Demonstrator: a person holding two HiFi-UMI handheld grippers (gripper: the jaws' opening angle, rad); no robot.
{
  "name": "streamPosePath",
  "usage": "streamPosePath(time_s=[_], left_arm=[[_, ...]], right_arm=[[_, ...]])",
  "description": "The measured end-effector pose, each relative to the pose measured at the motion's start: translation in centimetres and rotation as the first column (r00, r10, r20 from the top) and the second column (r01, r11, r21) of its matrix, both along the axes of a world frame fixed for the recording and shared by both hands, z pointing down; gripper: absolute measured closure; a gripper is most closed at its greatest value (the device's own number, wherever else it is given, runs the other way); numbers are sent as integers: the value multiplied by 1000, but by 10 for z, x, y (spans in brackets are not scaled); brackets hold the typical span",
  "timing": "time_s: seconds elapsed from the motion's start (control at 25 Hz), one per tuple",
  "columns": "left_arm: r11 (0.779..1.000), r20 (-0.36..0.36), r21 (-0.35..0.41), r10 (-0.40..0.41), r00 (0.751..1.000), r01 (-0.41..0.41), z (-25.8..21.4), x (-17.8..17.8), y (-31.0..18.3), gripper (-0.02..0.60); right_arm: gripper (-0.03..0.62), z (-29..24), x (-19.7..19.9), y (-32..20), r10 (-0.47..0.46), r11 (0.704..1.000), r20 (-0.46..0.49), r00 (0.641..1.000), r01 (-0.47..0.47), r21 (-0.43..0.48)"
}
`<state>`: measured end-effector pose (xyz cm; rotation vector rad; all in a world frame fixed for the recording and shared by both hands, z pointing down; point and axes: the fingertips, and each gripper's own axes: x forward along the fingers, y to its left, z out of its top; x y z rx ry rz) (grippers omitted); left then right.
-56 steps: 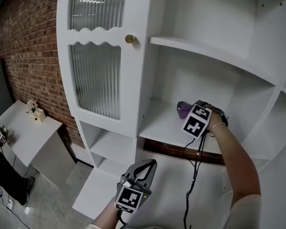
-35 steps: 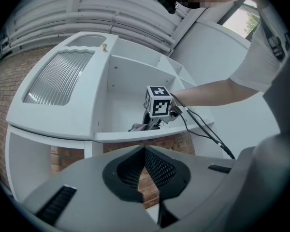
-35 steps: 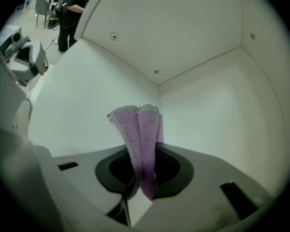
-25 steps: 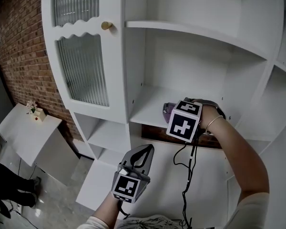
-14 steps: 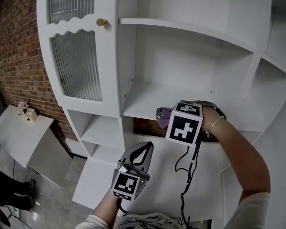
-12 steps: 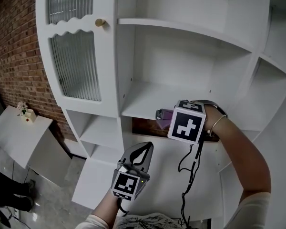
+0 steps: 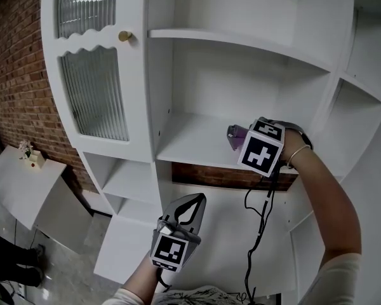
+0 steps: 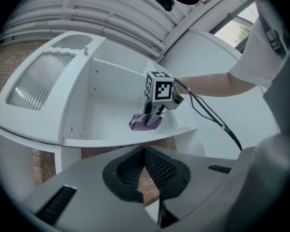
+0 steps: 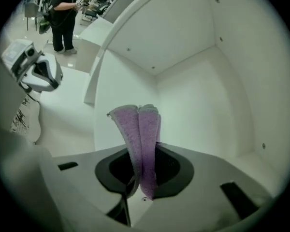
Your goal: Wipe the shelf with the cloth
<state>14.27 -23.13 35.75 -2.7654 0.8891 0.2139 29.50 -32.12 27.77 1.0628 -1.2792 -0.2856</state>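
While the left hand-held gripper (image 7: 190,205) hangs low before the white cabinet (image 7: 159,75), jaws pressed together on nothing, the right hand-held gripper (image 7: 244,142) clamps a folded purple cloth (image 7: 233,133) that rests on the middle shelf (image 7: 190,143), toward its right end.

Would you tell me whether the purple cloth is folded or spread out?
Folded: the cloth shows two layers side by side, pinched in the right gripper.
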Motion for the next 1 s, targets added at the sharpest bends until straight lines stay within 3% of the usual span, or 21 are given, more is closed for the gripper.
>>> streamPosePath(time_s=[0.08, 0.32, 0.76, 1.0], left_arm=[[1000, -2, -1, -4, 1000, 4, 1, 0, -4, 568], [999, 16, -13, -30, 999, 30, 9, -2, -23, 568], [993, 43, -90, -78, 996, 82, 44, 0, -60, 568], [990, 40, -96, -100, 994, 104, 43, -5, -73, 568]], right_arm=[[513, 0, 15, -15, 16, 999, -53, 998, -14, 36], [511, 3, 62, -71, 80, 986, -89, 993, -66, 152], [513, 39, 115, -112, 125, 990, -180, 976, -112, 82], [516, 41, 113, -111, 146, 989, -139, 980, -139, 56]])
